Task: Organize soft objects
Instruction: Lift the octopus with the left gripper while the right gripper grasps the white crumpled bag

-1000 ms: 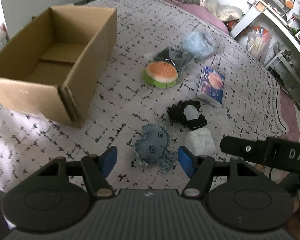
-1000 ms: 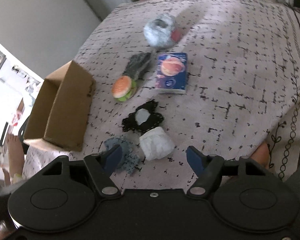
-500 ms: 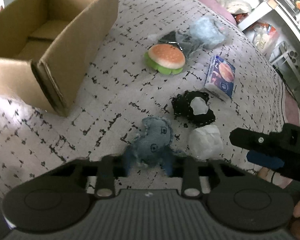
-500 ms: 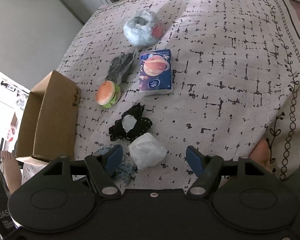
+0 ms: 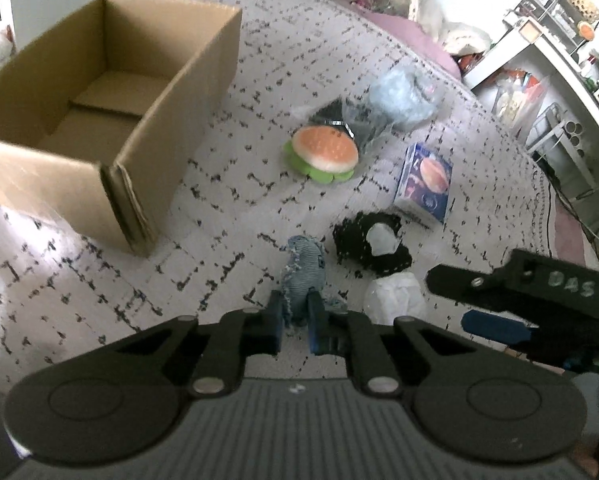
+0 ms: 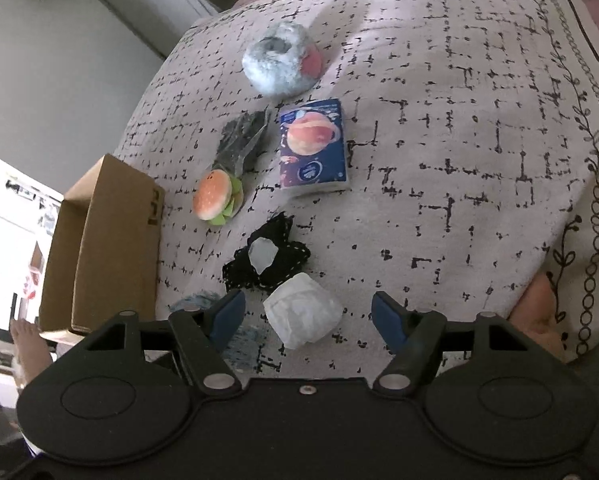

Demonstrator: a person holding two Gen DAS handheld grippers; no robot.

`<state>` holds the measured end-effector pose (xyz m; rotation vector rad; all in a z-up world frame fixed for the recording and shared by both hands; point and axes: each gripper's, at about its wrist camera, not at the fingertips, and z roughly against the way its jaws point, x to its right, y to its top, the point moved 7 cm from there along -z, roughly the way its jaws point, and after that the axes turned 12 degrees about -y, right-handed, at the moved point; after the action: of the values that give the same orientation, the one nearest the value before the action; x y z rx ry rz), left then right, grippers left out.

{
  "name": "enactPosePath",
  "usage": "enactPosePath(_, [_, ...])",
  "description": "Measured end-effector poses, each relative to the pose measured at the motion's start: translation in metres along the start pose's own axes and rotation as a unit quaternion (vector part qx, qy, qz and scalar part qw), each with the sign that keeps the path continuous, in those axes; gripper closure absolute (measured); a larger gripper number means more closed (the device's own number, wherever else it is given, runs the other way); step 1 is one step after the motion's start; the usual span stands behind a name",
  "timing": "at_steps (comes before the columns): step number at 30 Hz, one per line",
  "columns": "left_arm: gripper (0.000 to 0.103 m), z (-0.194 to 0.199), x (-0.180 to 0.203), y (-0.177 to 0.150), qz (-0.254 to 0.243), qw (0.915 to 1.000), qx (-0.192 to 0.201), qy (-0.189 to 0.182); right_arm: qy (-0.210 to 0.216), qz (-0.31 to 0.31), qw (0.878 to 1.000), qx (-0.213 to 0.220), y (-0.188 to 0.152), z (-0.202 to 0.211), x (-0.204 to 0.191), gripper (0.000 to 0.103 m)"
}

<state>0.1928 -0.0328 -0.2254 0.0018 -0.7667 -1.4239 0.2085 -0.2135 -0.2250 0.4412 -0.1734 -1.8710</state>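
Over on the left, an open cardboard box [image 5: 99,120] sits on the bed [image 6: 459,160]. Beside it the left tongs [image 5: 295,320] have just closed, pinching a blue denim toy [image 5: 305,272] against the bedspread. Further right, the right tongs [image 6: 305,316] stand spread around a white wad [image 6: 303,314], not touching it.

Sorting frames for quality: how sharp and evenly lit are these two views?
Left wrist view: cardboard box and bedspread smeared by motion blur, shelves top right washed out. Right wrist view: sharper, tissue pack print distinct; far left overexposed; fisheye bends both.
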Motion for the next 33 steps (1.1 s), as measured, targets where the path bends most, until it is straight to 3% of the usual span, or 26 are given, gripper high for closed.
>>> enactPosePath(6, [0.092,0.011,-0.001,0.002,0.006,0.9999,0.012,-0.004,-0.003,0.004,1.0,-0.014,-0.001,-0.008,-0.005,0.033])
enactPosePath(10, [0.092,0.02,-0.003,0.005,-0.016,0.9994,0.026,0.016,-0.018,0.04,0.999,-0.012,-0.007,-0.01,-0.014,0.032])
enactPosePath(13, [0.092,0.024,-0.005,0.005,-0.007,0.9996,0.027,0.006,-0.031,0.058,0.998,-0.012,-0.01,-0.015,-0.021,0.032])
enactPosePath(15, [0.092,0.027,-0.006,0.004,-0.006,0.9996,0.026,0.008,-0.033,0.053,0.998,-0.003,-0.01,-0.015,-0.021,0.038])
enactPosePath(17, [0.092,0.032,-0.007,0.004,-0.006,0.9995,0.029,0.01,-0.035,0.05,0.998,0.0,-0.01,-0.015,-0.02,0.069])
enactPosePath(18, [0.092,0.034,-0.007,0.003,-0.005,0.9995,0.03,0.01,-0.033,0.049,0.998,-0.006,-0.011,-0.016,-0.019,0.076])
enactPosePath(25, [0.092,0.052,-0.003,0.003,-0.011,0.9989,0.043,0.018,-0.013,0.055,0.998,0.018,-0.011,-0.006,-0.027,0.079])
enactPosePath(26, [0.092,0.055,-0.002,0.003,-0.012,0.9987,0.046,0.018,-0.005,0.05,0.998,0.022,-0.01,-0.003,-0.026,0.082])
enactPosePath(27, [0.092,0.057,-0.001,0.003,-0.013,0.9985,0.05,0.019,0.002,0.046,0.998,0.029,-0.01,0.001,-0.026,0.098])
enactPosePath(28, [0.092,0.06,0.0,0.003,-0.013,0.9983,0.053,0.02,0.009,0.045,0.998,0.034,-0.01,0.005,-0.025,0.103])
enactPosePath(33, [0.092,0.076,0.004,0.003,-0.019,0.9973,0.066,0.026,0.033,0.051,0.996,0.061,-0.011,0.019,-0.028,0.103])
